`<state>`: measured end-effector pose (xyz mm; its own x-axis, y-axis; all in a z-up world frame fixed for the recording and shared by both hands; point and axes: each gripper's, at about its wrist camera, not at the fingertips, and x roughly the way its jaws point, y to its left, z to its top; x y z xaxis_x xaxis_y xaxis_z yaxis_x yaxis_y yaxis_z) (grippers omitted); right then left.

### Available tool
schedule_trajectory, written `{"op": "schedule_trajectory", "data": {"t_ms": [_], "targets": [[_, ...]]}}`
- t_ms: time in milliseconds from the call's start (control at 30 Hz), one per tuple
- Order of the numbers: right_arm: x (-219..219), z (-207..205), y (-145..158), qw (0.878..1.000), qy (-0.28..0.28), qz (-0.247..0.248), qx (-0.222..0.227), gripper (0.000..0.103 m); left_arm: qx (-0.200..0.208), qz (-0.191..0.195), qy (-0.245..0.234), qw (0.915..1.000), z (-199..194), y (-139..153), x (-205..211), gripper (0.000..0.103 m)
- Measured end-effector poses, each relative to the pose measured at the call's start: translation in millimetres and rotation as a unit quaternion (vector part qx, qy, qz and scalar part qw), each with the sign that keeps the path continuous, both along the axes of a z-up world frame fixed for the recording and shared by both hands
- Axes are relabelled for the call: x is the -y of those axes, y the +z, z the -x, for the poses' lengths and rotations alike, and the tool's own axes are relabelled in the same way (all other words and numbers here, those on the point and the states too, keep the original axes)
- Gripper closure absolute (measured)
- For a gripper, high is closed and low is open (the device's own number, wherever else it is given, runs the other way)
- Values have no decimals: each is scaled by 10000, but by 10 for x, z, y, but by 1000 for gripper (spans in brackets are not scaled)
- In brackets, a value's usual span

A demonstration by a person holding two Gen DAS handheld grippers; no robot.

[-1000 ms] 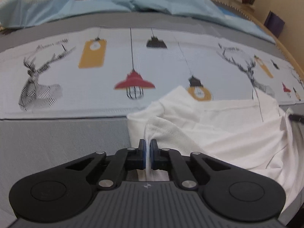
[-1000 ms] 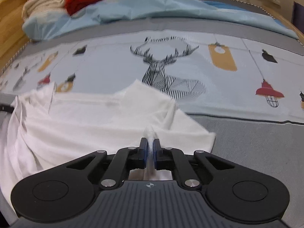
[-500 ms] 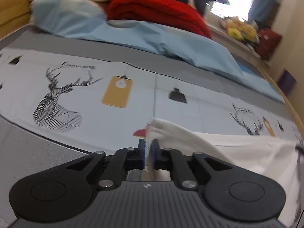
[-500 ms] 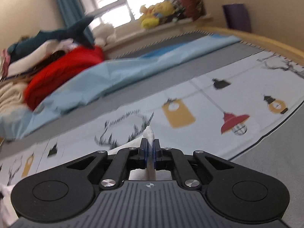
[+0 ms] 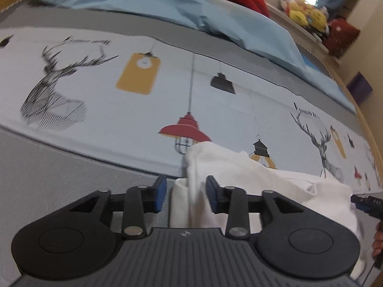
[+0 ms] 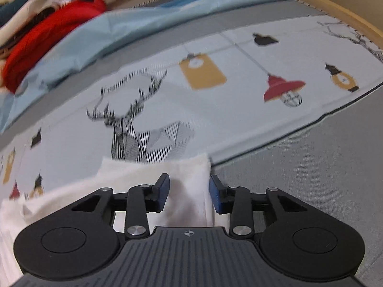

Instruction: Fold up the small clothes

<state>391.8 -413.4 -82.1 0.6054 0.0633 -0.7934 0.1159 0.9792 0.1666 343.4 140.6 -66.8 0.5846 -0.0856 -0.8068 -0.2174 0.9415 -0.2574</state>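
The left gripper [image 5: 184, 192] and the right gripper [image 6: 189, 192] have both just been opening and now stand about half apart, gripping nothing, though a fold of the white garment [image 5: 251, 181] lies loose between each pair of pads; the garment rests on the printed bedsheet [image 5: 95, 119], just below its red lamp print. If either tool pulls back low, a pad could likely snag the cloth and drag the fold open; the raised, unflattened edge may also spring back unaided.
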Motion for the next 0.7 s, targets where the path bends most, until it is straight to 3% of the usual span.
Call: {"op": "schedule_trajectory", "data": {"t_ms": [167,233,267,367,500,567,633,700], "targets": [[-62,11,-67,9998,140,127,-79,67,31,-295,-201,9994,-171,-125,148,51],[-115,-4,-69,9993,267,249,-26,97,11,-430,-283,9987,-209,-172,195,51],[-144,-5,-55,9990,313,327,40,97,16,-459,-317,9984,-226,-193,205,52],[-179,14,88,9976,305,330,531,98,-17,-529,-466,9975,-279,-229,202,98],[-179,94,392,9876,186,36,1560,98,824,-827,154,9930,-197,-2,132,98],[-190,84,404,9852,36,201,1704,97,660,-853,161,9940,-231,-56,137,95],[-189,-1,299,9891,-223,528,1360,91,51,-826,154,9965,-301,-195,137,87],[-154,-98,150,9934,-457,716,774,89,-108,-922,225,9954,-282,-192,130,73]]}}
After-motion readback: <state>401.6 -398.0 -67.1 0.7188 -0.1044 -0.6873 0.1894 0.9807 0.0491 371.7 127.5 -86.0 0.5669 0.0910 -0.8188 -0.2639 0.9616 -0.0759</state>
